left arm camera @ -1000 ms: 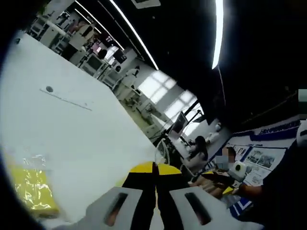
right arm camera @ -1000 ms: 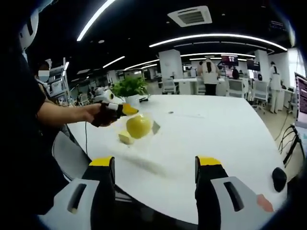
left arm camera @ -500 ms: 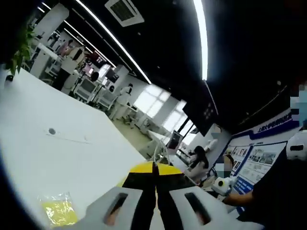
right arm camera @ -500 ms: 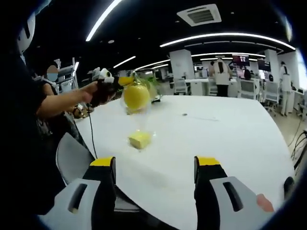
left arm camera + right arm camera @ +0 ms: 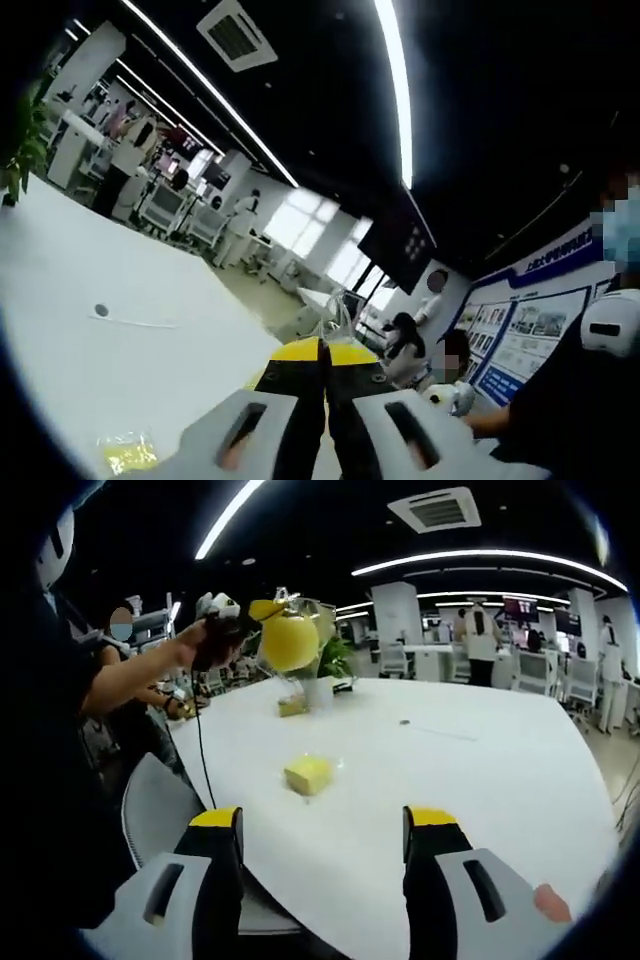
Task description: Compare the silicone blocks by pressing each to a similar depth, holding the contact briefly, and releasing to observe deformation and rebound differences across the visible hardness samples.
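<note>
Counter (image 5: 480,780): white, wide and mostly bare; its near edge curves just above the right tongs' jaws in the right gripper view, and the far edge meets the office behind. In the left gripper view the counter (image 5: 100,330) falls to the lower left.
Open room: large bare surface to the right of and behind the block; a chair (image 5: 160,810) stands at the near left edge.
Left tongs (image 5: 322,350): jaws pressed together, yellow tips touching, with a thin clear film rising between them. In the right gripper view the left tongs (image 5: 262,610) are raised above the counter, and a bag (image 5: 290,640) with a round yellow piece hangs from their tips, well above the surface.
Right tongs (image 5: 322,825): jaws wide apart, nothing between them, low at the near edge.
Block (image 5: 308,775): yellow, in clear wrap, lies flat on the counter, near the left edge, ahead of the right tongs. Its long axis runs about left to right in this view. In the left gripper view the block (image 5: 128,455) shows low at the left, blurred.
Small piece (image 5: 292,706): yellowish, further back, beside a plant pot (image 5: 318,692); its direction I cannot tell.
</note>
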### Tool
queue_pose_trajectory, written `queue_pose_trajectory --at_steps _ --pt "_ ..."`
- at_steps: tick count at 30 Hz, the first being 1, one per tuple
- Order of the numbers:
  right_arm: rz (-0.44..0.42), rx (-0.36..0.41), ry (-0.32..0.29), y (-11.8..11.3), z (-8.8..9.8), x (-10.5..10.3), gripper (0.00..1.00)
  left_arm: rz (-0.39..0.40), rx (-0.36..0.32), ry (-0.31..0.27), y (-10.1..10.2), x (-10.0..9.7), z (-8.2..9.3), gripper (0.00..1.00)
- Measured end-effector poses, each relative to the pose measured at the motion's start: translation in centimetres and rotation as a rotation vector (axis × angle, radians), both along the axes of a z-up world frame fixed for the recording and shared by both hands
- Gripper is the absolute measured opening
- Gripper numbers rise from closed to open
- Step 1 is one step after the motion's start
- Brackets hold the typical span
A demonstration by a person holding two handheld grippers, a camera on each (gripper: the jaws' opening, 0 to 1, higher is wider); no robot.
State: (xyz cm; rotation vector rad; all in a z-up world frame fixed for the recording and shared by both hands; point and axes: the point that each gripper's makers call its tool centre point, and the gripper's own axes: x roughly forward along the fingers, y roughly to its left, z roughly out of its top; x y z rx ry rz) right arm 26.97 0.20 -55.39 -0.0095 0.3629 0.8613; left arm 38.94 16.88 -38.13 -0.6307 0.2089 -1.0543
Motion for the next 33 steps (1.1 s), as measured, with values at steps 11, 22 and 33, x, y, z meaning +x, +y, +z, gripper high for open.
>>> queue_pose_trajectory --at_steps 11,22,33 --pt "0.083 0.054 -0.074 2.4 3.8 2.4 0.59 -0.065 -0.017 -0.037 -1.9 -1.3 2.2 0.00" --pt "0.218 0.208 -0.148 6.8 10.4 6.9 0.60 -0.092 -0.060 -0.036 -2.5 -1.5 3.9 0.00" --pt "0.344 0.313 -0.194 11.4 14.4 9.5 0.55 -0.116 -0.078 -0.035 -3.1 -1.8 4.4 0.00"
